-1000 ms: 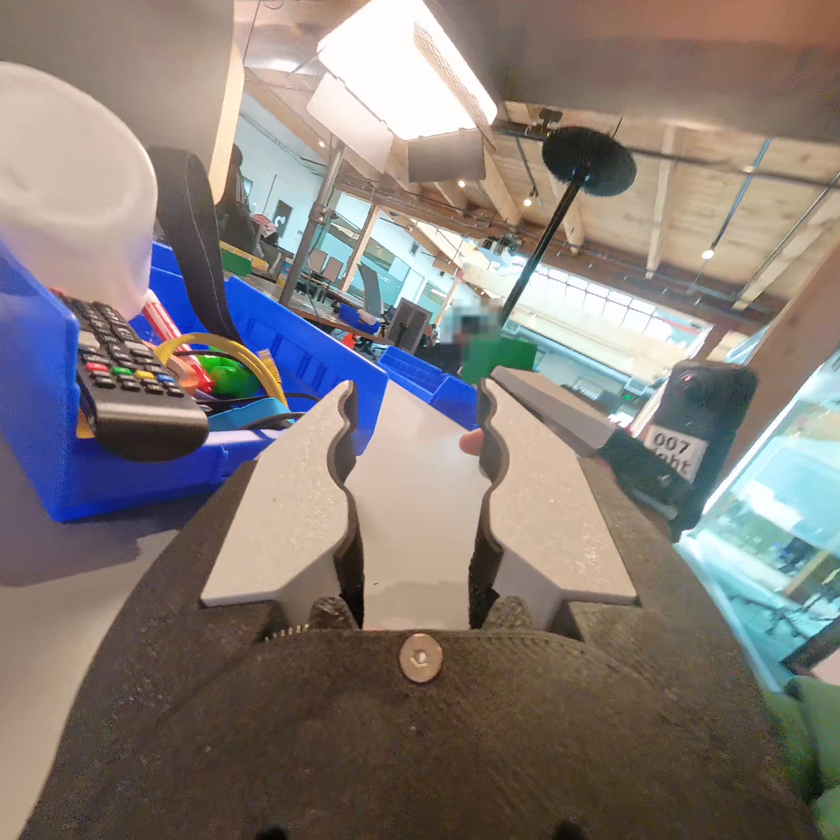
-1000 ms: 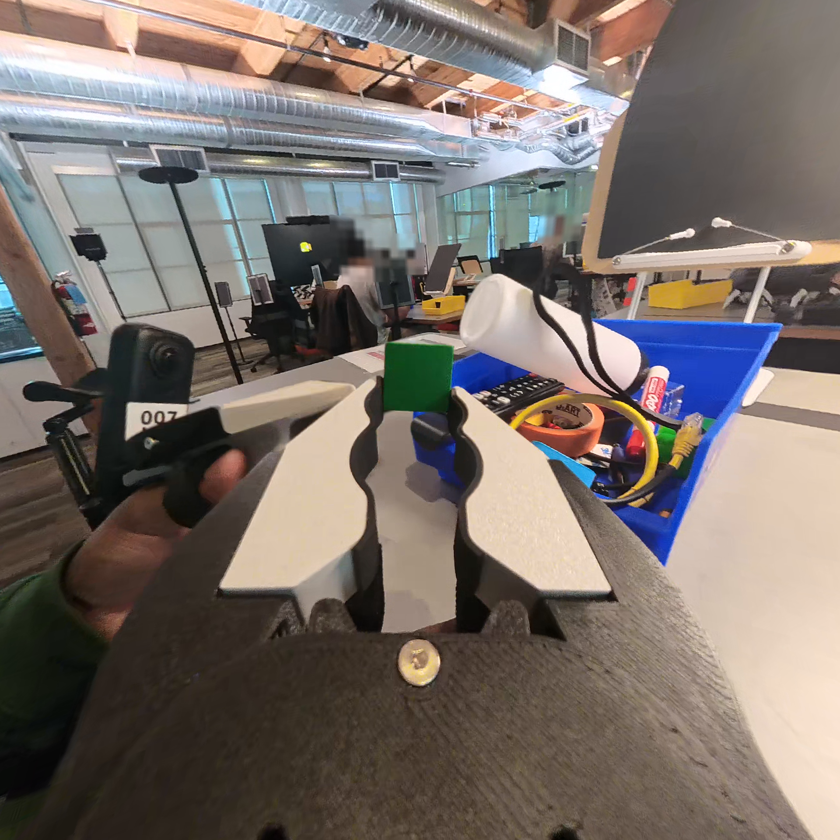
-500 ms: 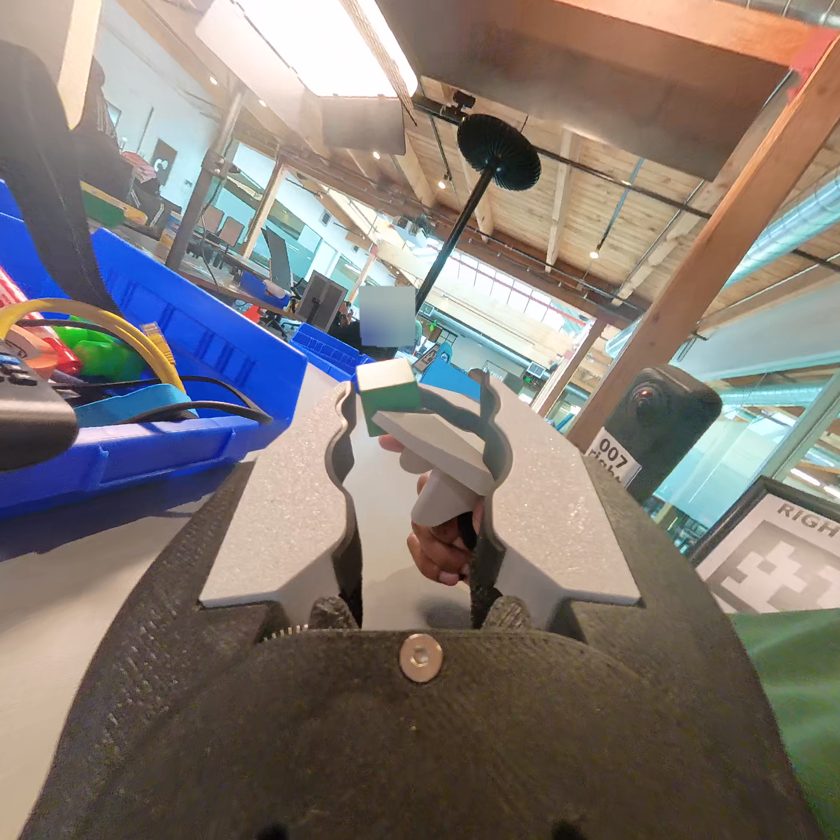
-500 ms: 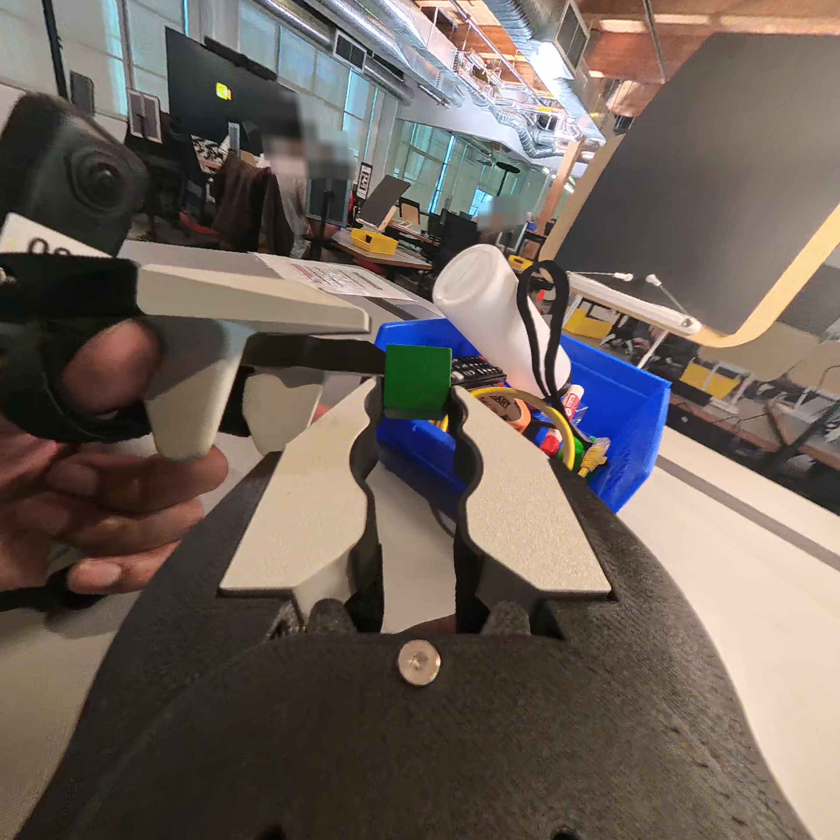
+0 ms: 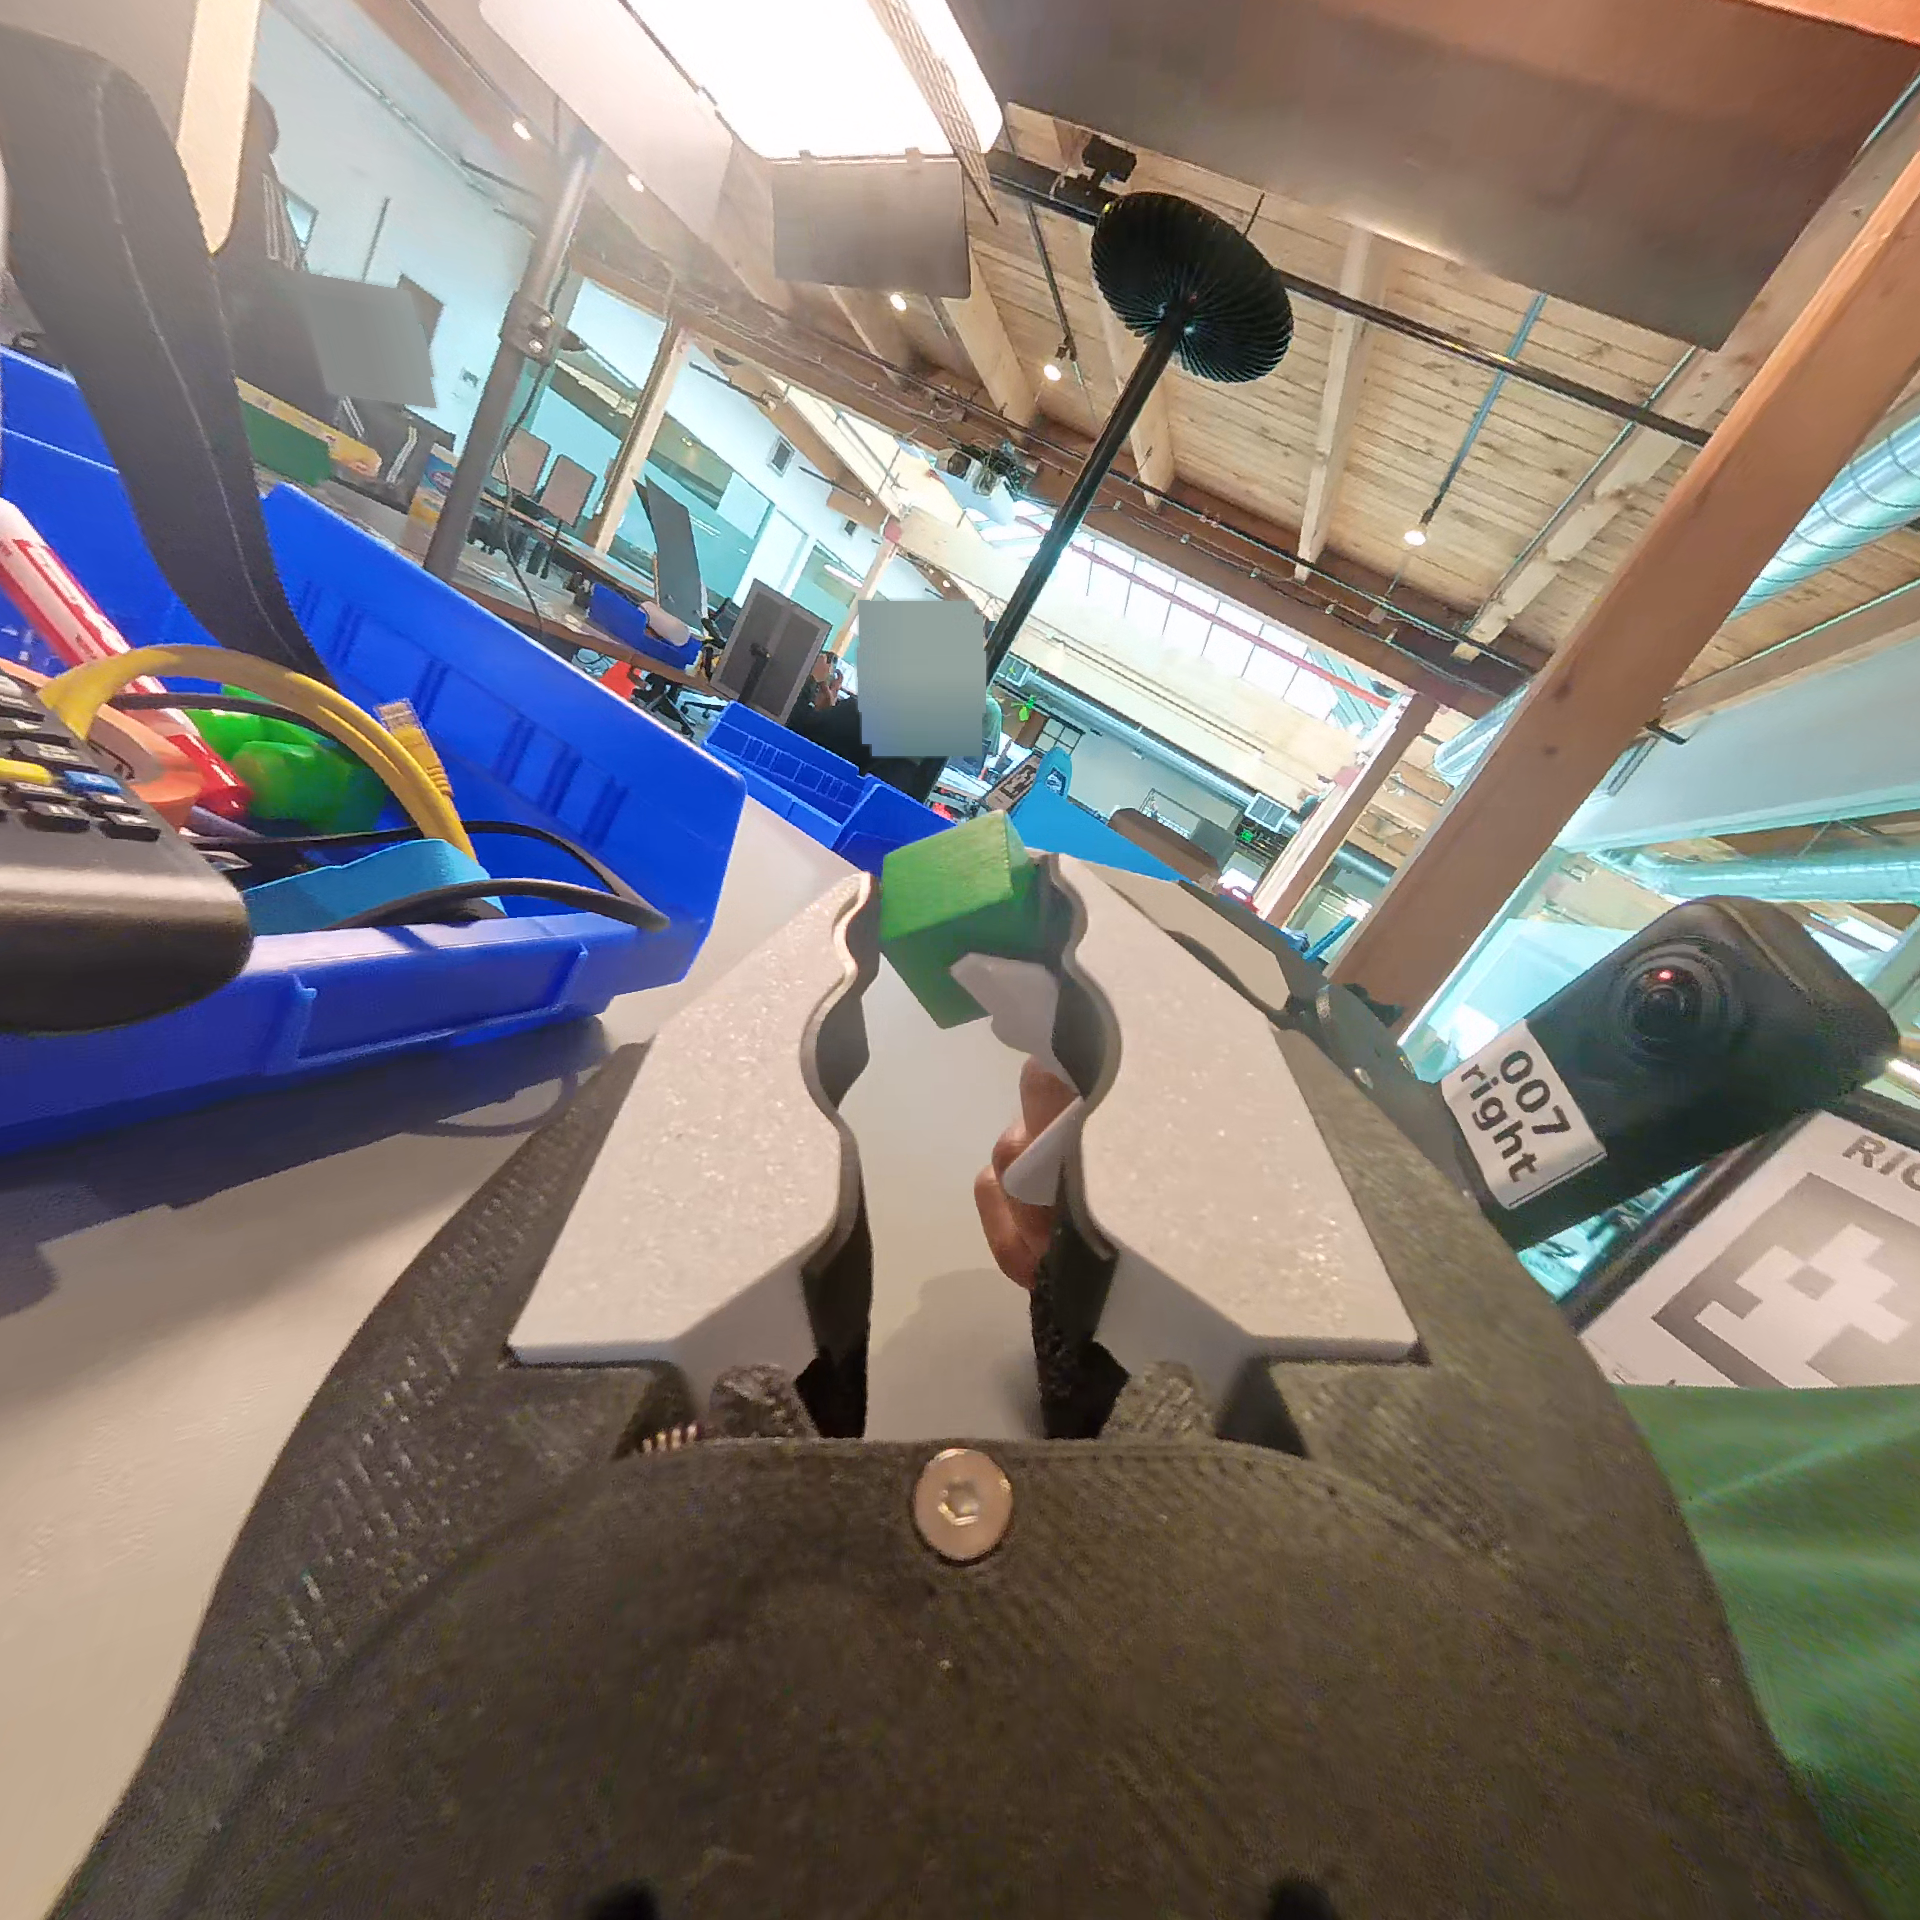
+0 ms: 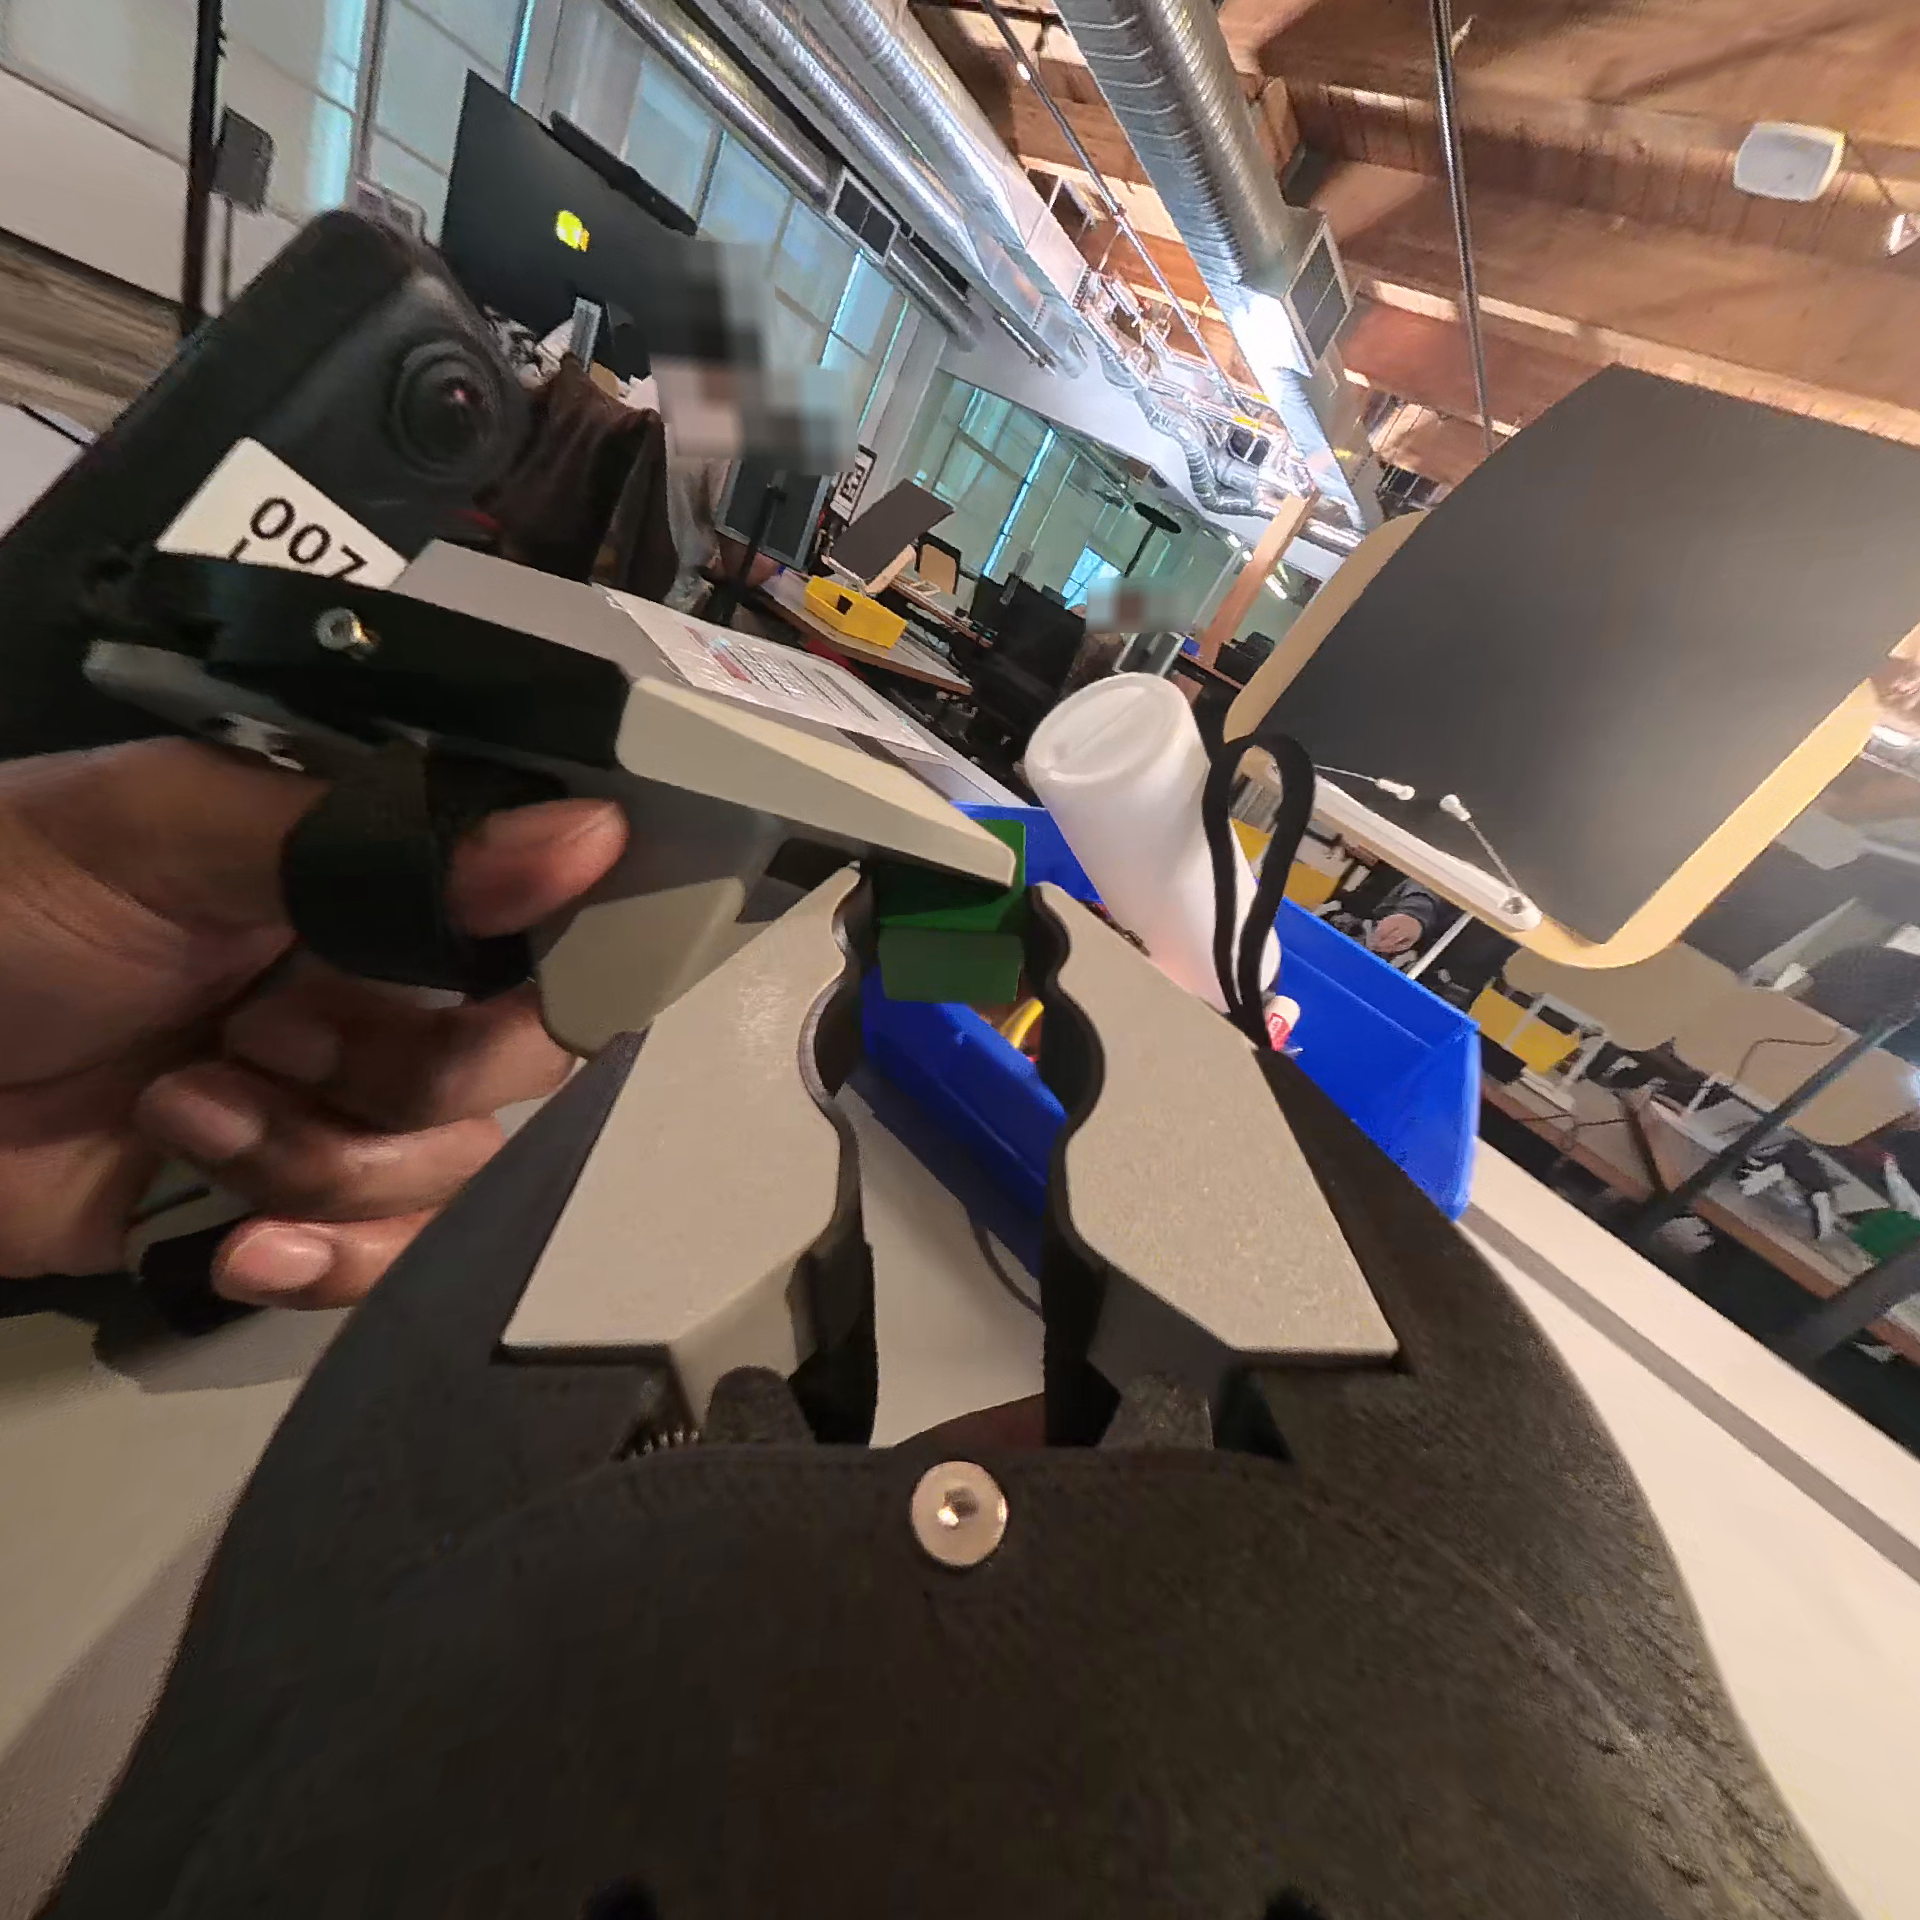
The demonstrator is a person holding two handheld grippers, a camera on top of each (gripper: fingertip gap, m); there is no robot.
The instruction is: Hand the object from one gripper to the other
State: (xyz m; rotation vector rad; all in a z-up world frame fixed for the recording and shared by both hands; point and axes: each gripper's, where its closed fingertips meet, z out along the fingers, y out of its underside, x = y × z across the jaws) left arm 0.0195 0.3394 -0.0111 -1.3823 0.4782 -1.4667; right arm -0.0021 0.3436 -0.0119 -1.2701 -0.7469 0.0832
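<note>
Grey table bears blue bin near both grippers. Bin holds white bottle with black strap, black remote, yellow cable.
Left gripper: fingers narrow, tips flank green cube; contact on its right side hidden, cannot tell if it is clamped.
Right gripper: fingers closed against same cube, gripping it.
Cube at both grippers' tips, clear above table, just beside bin.
</note>
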